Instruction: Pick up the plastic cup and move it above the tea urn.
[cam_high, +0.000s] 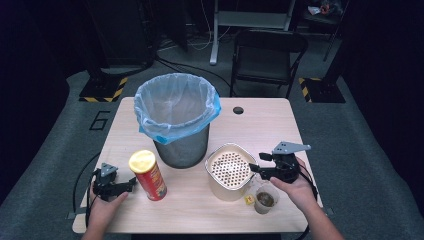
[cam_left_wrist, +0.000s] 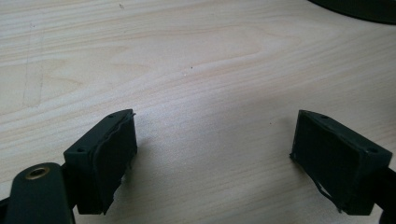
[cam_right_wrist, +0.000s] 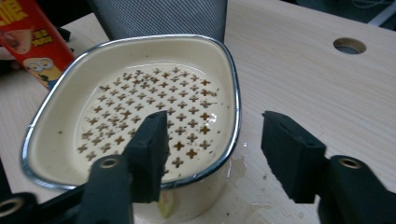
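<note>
A cream enamel pot with a perforated insert stands right of centre on the table; it appears again in the right gripper view. My right gripper is open at the pot's right rim. Its jaws straddle that rim without touching, one over the insert and one outside. A red chip can with a yellow lid stands to the left, also visible as the can past the pot. My left gripper lies low just left of the can, open over bare wood.
A mesh bin lined with a blue bag stands mid-table behind the pot and can. A small cup of brown residue and a yellow scrap sit under my right hand. Liquid is spilled beside the pot. A cable hole lies far right.
</note>
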